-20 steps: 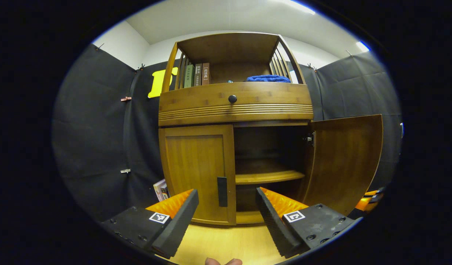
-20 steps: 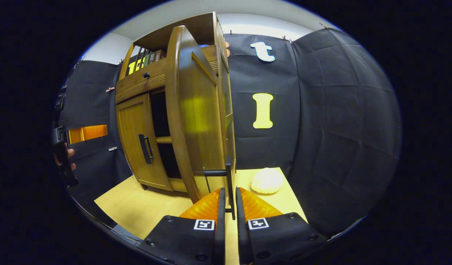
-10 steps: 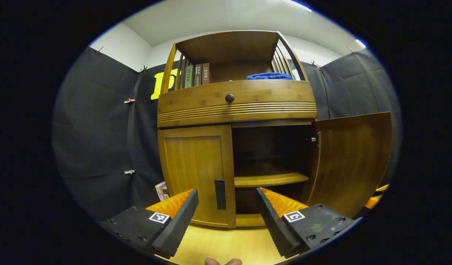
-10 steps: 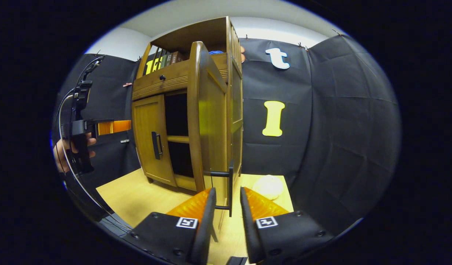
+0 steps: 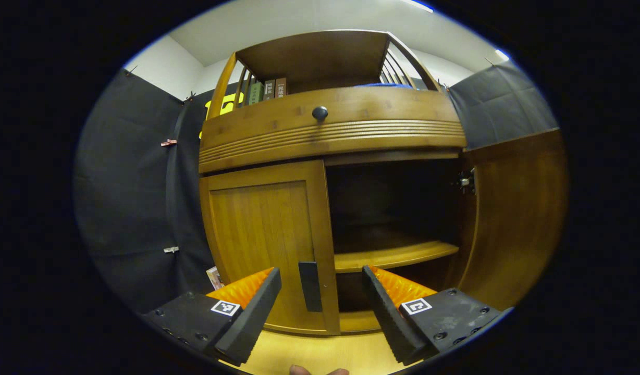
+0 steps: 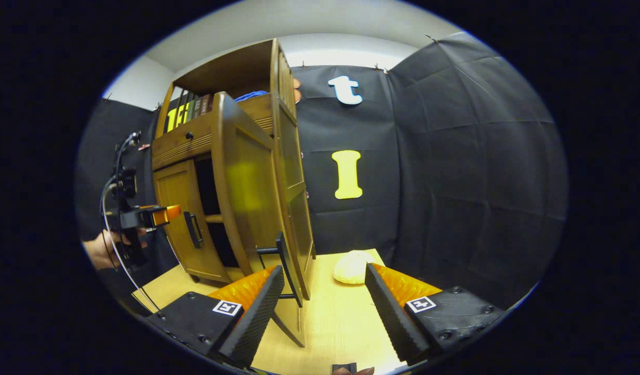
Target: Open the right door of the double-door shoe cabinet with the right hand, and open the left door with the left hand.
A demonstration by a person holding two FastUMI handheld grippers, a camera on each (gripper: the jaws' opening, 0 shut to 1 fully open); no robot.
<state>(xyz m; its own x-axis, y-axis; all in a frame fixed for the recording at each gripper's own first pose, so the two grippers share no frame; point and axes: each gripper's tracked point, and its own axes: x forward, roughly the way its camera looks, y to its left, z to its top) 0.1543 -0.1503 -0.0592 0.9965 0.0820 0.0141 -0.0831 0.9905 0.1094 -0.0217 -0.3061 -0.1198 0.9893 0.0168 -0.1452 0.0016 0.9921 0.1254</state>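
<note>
Wooden right door (image 6: 247,192) wide open, left door (image 5: 265,239) closed; both grippers' fingers apart, empty.

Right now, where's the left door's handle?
Left gripper view: the left door handle sits on the closed left door's inner edge, between the open left gripper's fingers, untouched.

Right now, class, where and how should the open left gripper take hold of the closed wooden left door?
Grip the door's black vertical bar handle near its inner edge. Left gripper comes straight from the front, a finger either side, since the bar stands upright between them.
</note>
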